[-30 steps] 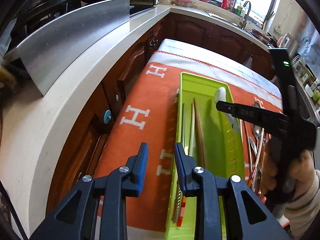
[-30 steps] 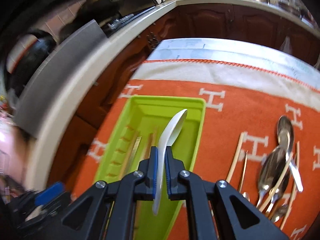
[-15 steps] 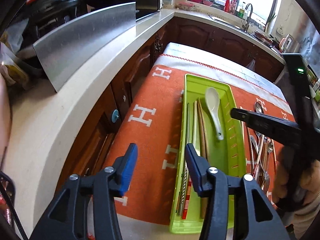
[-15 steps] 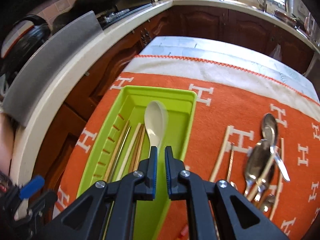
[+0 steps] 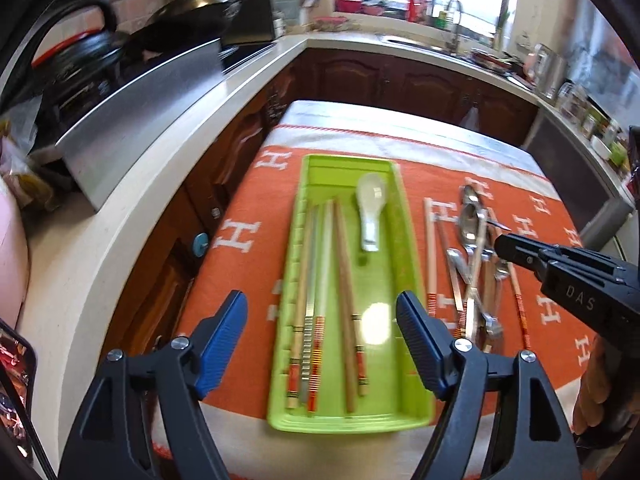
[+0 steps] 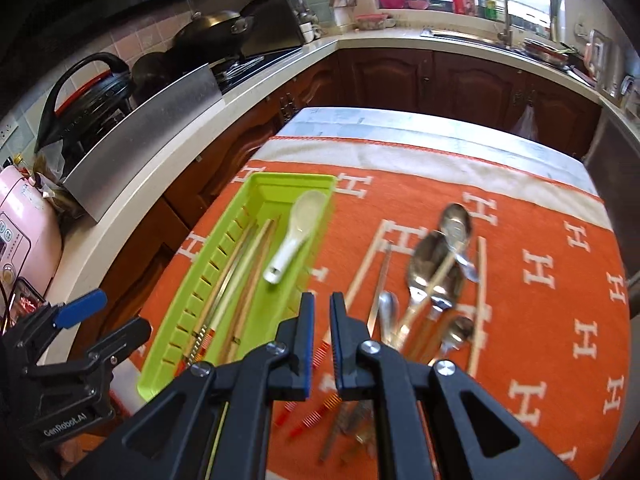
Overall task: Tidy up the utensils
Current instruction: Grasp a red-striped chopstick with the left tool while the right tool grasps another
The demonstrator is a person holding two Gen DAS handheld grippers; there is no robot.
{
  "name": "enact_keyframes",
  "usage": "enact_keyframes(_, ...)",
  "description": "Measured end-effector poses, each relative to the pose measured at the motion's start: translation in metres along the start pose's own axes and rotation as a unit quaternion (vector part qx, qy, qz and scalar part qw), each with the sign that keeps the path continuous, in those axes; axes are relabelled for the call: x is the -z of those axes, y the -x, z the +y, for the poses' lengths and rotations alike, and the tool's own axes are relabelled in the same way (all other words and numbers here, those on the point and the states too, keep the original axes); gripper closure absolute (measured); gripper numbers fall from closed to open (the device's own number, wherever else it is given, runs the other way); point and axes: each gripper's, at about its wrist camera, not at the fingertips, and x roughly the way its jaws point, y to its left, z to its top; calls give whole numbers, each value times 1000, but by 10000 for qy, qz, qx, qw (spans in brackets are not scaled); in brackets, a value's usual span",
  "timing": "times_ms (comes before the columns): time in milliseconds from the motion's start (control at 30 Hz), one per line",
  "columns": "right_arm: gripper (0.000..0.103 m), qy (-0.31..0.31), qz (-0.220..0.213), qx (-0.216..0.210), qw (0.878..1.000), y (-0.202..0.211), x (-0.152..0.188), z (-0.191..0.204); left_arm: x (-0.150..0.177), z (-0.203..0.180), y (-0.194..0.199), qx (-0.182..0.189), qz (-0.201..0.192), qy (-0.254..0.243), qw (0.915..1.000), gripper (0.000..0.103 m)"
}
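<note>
A lime green tray (image 5: 294, 360) lies on the orange cloth; it also shows in the right wrist view (image 6: 188, 300). Inside lie a white ceramic spoon (image 5: 371, 210) (image 6: 296, 236) and several chopsticks (image 5: 320, 280) (image 6: 240, 292). To its right lies a pile of metal spoons and chopsticks (image 5: 472, 240) (image 6: 436, 272). My left gripper (image 5: 322, 316) is wide open above the tray's near end. My right gripper (image 6: 320, 312) is empty, its jaws a narrow gap apart, above the cloth between tray and pile; it also shows at the right of the left wrist view (image 5: 560, 276).
The orange cloth (image 6: 540, 280) covers a table with a white strip at the far end. A pale countertop (image 5: 120, 220) with a steel panel (image 5: 140, 120), pans and a pink appliance (image 6: 24, 232) runs along the left. Dark wood cabinets and a sink stand behind.
My right gripper let go of the white spoon, which now lies in the tray, and pulled back to the right. My left gripper opened wider and drew back.
</note>
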Motion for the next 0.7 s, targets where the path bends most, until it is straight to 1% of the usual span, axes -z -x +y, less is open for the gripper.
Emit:
enact_keyframes(133, 95, -258, -38, 2, 9997, 14, 13, -24, 3, -27, 7, 163, -129, -213, 9996, 23)
enact_keyframes(267, 95, -442, -106, 84, 9989, 24, 25, -45, 7, -52, 4, 370, -145, -328, 9987, 22)
enact_keyframes(400, 95, -841, -128, 13, 9964, 31, 41, -73, 13, -71, -3, 524, -114, -348, 9980, 22)
enact_keyframes(567, 95, -1142, -26, 83, 9934, 28, 63, -101, 18, -90, -18, 590, 107, -445, 9972, 22)
enact_keyframes(700, 95, -1312, 178, 66, 9912, 19, 76, -115, 21, -104, -32, 630, 299, -552, 9960, 22)
